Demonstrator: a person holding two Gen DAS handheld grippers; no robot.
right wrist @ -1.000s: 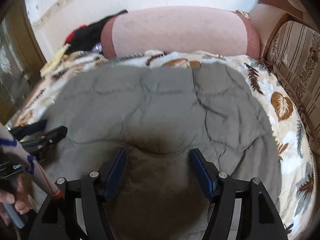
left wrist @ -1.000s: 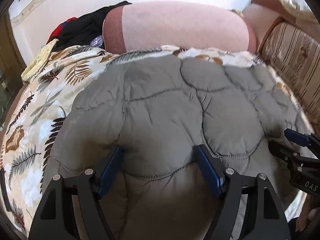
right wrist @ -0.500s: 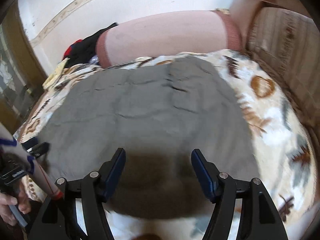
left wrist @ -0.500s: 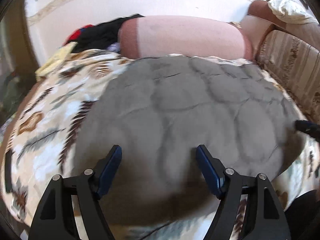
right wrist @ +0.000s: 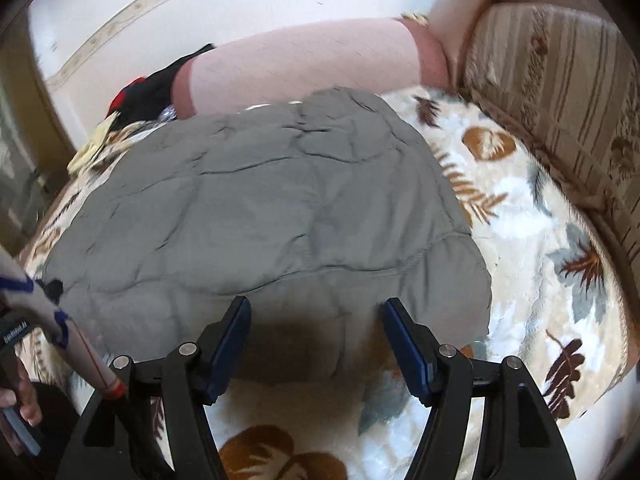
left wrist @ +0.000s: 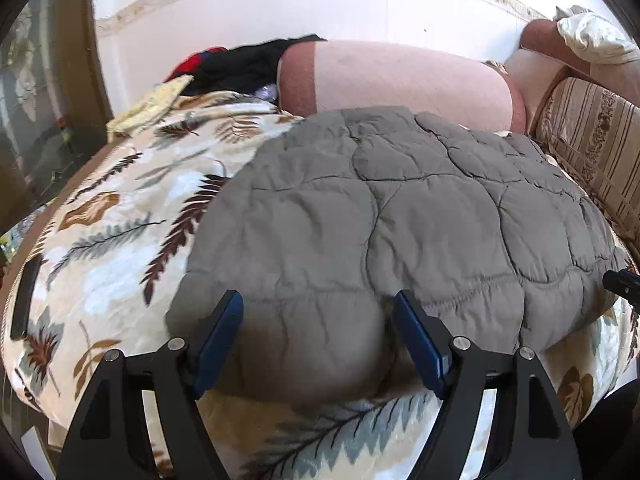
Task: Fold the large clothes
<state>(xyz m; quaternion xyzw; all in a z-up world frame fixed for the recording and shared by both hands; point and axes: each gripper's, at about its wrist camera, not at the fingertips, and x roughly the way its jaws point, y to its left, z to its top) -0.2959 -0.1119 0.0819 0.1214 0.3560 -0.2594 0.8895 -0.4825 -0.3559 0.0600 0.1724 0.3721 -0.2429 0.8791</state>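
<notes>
Above the quilted grey garment [left wrist: 400,220] (lying flat) — both tongs [left wrist: 318,336] [right wrist: 316,332] spread, empty.

left tool [left wrist: 318,338]: jaws apart | over gray quilted garment [left wrist: 400,220] | on leaf-print blanket [left wrist: 112,248]

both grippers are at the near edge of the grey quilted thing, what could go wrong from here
1. The grey quilted garment is thick and puffy; the open left gripper and right gripper may pinch only the top layer, so the fold may slip.
2. Its near edge lies on the leaf-print blanket, which could get caught too.
3. The far edge almost meets the pink bolster, so there is little room there.
</notes>
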